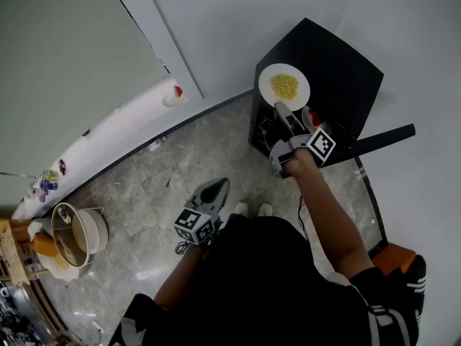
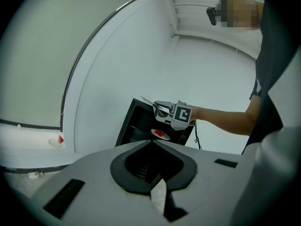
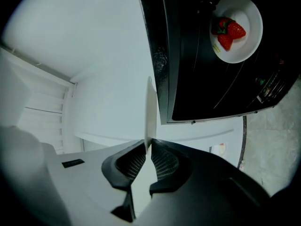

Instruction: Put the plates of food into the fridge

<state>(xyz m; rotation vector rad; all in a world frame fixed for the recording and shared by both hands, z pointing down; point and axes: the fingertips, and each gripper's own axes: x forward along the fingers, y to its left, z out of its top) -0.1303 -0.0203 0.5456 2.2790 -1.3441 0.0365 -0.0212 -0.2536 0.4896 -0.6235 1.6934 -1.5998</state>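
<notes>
Right gripper (image 1: 282, 109) is clamped on the rim of the plate of yellow food (image 1: 284, 86), held over the black fridge (image 1: 346, 71) at one o'clock from the person. Left gripper (image 1: 212, 193), at seven o'clock of the plate, is closed and empty. Risk: the edge-only pinch could let the plate tilt, spilling food or striking the strawberry plate (image 3: 237, 29) inside.

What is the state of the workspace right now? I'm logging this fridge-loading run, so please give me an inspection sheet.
Surface: grey stone-look floor; the black fridge stands on it, door open.
Job's things: plate of yellow food held at the fridge's top front; plate of strawberries on a shelf inside.
Clutter: round pot low at the left; small white cup on the pale ledge.
Grippers: right gripper shut on the yellow food plate's rim; left gripper shut, empty.
Cables: thin dark cable beside the fridge.
Surroundings: white walls.
</notes>
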